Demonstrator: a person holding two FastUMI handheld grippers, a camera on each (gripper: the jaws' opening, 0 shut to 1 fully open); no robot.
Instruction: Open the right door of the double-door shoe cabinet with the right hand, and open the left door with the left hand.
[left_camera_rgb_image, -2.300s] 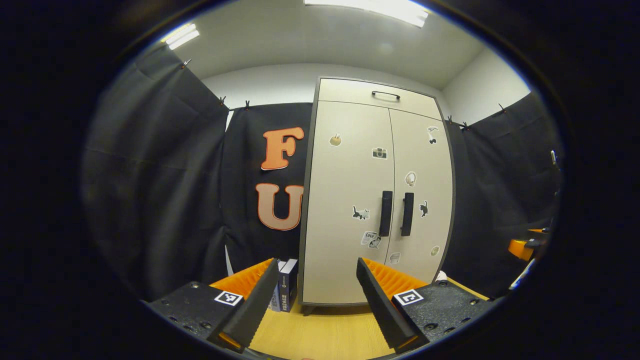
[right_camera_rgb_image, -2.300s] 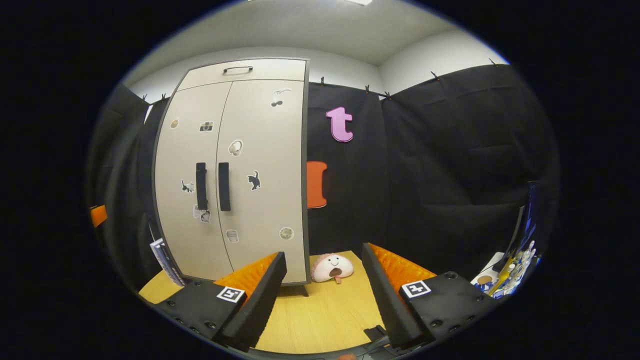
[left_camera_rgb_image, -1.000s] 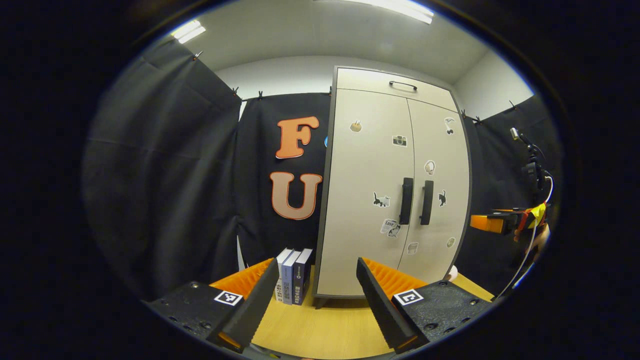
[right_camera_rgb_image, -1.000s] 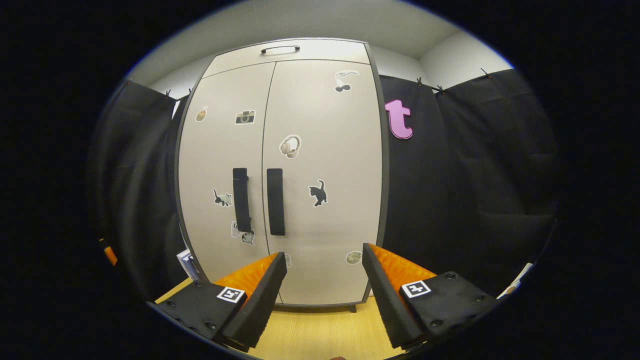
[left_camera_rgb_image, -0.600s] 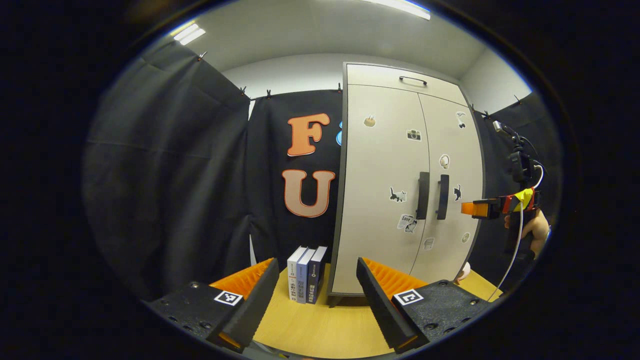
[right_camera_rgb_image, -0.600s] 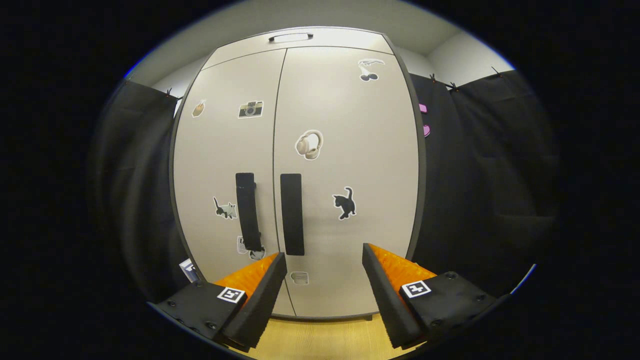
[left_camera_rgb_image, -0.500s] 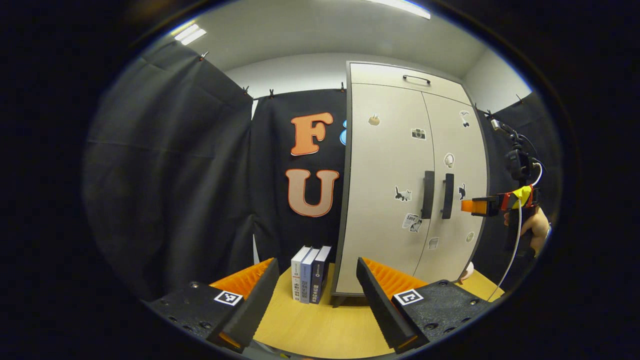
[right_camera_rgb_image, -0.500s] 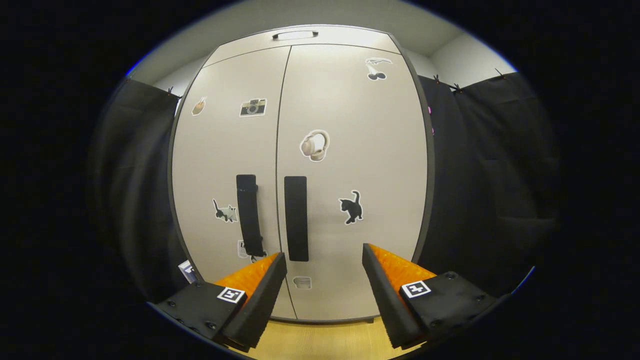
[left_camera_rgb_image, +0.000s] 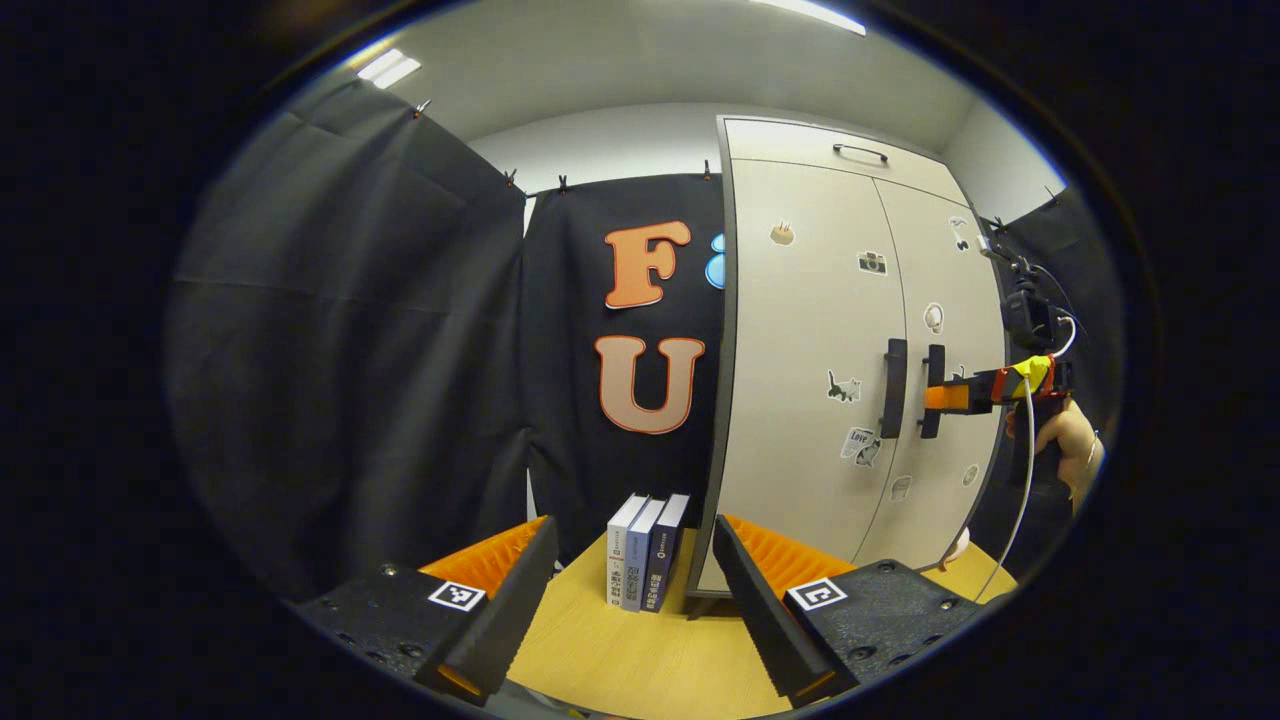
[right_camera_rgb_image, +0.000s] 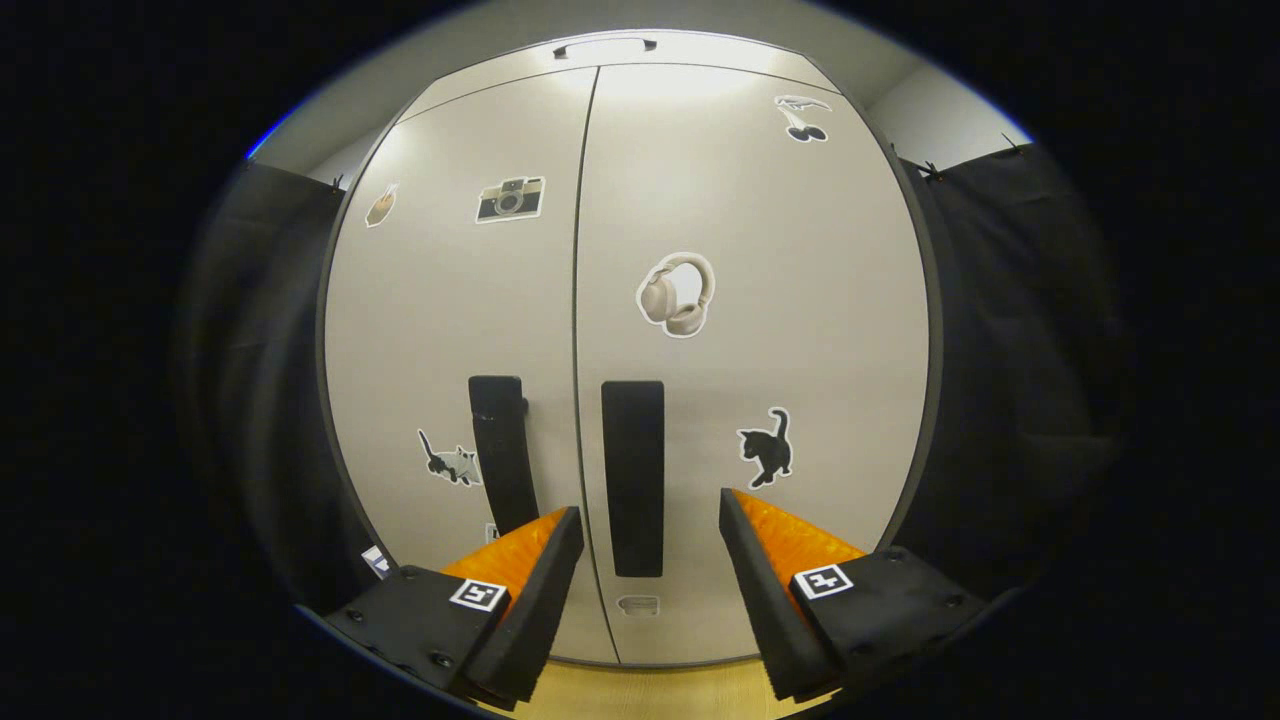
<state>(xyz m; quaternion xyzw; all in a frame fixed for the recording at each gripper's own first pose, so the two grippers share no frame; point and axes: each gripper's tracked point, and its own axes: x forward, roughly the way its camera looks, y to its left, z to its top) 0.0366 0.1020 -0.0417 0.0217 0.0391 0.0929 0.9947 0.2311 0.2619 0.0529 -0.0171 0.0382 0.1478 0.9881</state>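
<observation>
The beige shoe cabinet (right_camera_rgb_image: 760, 250) stands with both doors closed. In the right gripper view my right gripper (right_camera_rgb_image: 645, 525) is open, its fingers on either side of the right door's black vertical handle (right_camera_rgb_image: 633, 475), close to it but not touching. The left door's handle (right_camera_rgb_image: 500, 450) is just beside it. In the left gripper view my left gripper (left_camera_rgb_image: 630, 540) is open and empty, low over the table, well back from the cabinet (left_camera_rgb_image: 800, 330). Farther off there, the right gripper (left_camera_rgb_image: 950, 397) reaches the right handle (left_camera_rgb_image: 932, 390), held by a hand (left_camera_rgb_image: 1065, 445).
Three books (left_camera_rgb_image: 645, 565) stand upright on the wooden table (left_camera_rgb_image: 610, 650) against the cabinet's left side. Black cloth walls close in the booth on both sides. A cable (left_camera_rgb_image: 1015, 500) hangs from the right gripper.
My right gripper has moved in towards the cabinet until its fingers straddle the right handle. The left gripper has swung left, so the cabinet now sits farther right in its view.
</observation>
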